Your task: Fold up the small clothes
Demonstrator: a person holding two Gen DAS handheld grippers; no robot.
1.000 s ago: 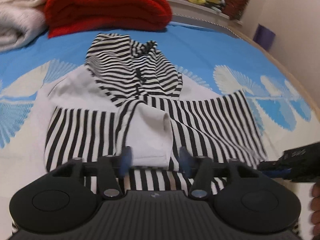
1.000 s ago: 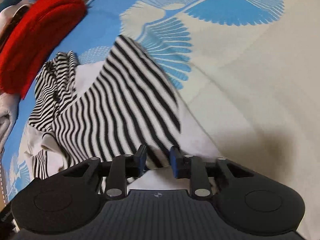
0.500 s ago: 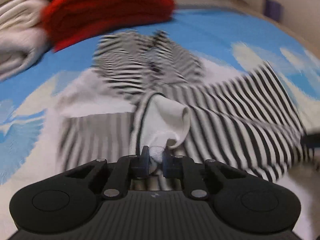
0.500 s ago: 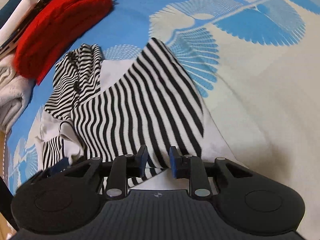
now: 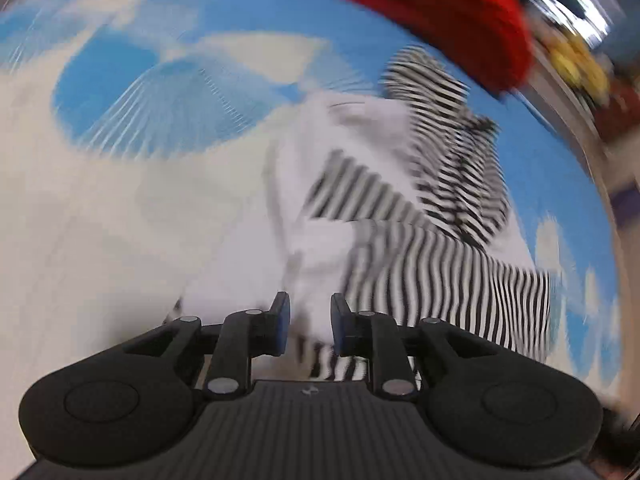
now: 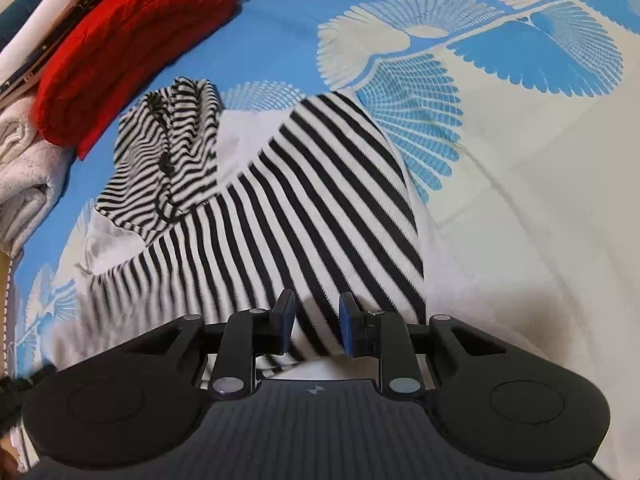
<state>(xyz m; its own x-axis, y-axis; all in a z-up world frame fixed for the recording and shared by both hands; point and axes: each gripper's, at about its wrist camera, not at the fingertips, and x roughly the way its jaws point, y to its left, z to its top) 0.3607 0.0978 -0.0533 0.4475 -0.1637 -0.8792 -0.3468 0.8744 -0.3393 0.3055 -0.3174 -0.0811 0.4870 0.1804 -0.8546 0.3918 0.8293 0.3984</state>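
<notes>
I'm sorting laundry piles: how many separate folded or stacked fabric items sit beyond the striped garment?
2 are clear: a red knit just beyond the striped garment, and a white towel beside the red one, at the frame's left edge. More may lie hidden behind them.

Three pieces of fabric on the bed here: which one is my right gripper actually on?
The black-and-white striped garment: its hem sits between the right gripper jaws. The red folded knit and white towel lie untouched at far left.

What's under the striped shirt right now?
The striped shirt lies on the blue-and-cream bedsheet, which shows all around it. White inner fabric peeks out by the collar. Anything beneath the shirt's middle is covered.
</notes>
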